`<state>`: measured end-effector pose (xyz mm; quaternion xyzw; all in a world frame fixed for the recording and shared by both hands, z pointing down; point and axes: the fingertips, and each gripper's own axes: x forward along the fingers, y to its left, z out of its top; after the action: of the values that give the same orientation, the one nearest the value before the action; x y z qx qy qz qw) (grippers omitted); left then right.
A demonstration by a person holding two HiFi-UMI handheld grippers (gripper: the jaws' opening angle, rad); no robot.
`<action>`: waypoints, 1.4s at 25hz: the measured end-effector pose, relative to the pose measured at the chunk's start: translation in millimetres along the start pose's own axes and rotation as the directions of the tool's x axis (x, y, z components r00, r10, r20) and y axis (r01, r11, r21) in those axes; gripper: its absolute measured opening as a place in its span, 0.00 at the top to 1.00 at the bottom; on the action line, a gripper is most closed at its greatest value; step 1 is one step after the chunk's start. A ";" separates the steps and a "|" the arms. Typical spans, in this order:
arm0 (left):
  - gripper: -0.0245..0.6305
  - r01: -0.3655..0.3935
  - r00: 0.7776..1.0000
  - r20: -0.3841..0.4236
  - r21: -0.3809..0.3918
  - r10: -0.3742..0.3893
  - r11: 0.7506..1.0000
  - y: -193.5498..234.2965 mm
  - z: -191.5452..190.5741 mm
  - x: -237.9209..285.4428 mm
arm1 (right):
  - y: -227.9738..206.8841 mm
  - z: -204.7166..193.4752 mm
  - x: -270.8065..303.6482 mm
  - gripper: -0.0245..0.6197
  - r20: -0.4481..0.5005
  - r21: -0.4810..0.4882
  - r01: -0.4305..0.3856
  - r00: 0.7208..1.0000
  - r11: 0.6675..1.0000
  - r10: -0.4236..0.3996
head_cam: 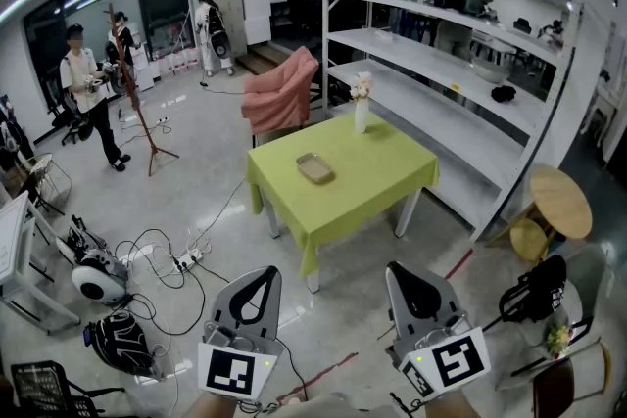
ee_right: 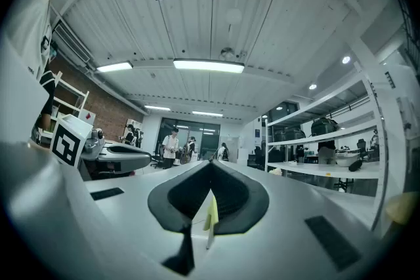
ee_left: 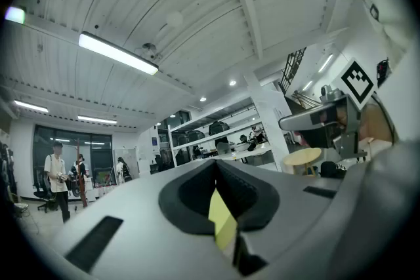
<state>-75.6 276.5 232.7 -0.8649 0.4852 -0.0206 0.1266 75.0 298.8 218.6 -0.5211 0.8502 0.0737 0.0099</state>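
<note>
Beyond both jaw tips: green table (head_cam: 377,173), tray (head_cam: 315,168) on it (well apart from either gripper).
Left gripper (head_cam: 268,271): jaws closed together, empty.
Right gripper (head_cam: 396,266): jaws closed together, empty.

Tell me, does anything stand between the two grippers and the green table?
Nothing visible does. Only bare floor lies between the left gripper, the right gripper and the table. The cables lie off to the left.
</note>
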 end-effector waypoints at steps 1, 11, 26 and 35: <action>0.95 -0.001 1.000 0.001 0.000 0.001 1.000 -1.4 -0.1 -0.3 | 0.1 -2.0 -1.0 0.95 -0.005 0.005 -0.004 1.000 1.000 0.004; 0.95 -0.015 1.000 -0.016 0.002 0.015 1.000 -25.7 -2.0 4.2 | -19.2 -19.8 -18.8 0.95 -0.028 0.036 -0.009 1.000 0.999 0.010; 0.95 -0.049 0.999 -0.013 0.012 0.049 0.999 -47.4 -6.8 7.7 | -34.0 -44.1 -29.0 0.95 -0.053 0.032 -0.032 0.998 0.999 0.034; 0.95 -0.063 0.998 -0.004 -0.005 0.063 0.998 -25.9 -44.4 46.1 | -48.0 -77.3 14.2 0.95 -0.077 0.002 -0.040 0.996 0.999 0.040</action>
<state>-36.6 241.6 277.8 -0.8494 0.5127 -0.0170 0.1240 115.8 254.3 288.1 -0.5066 0.8602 0.0537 -0.0243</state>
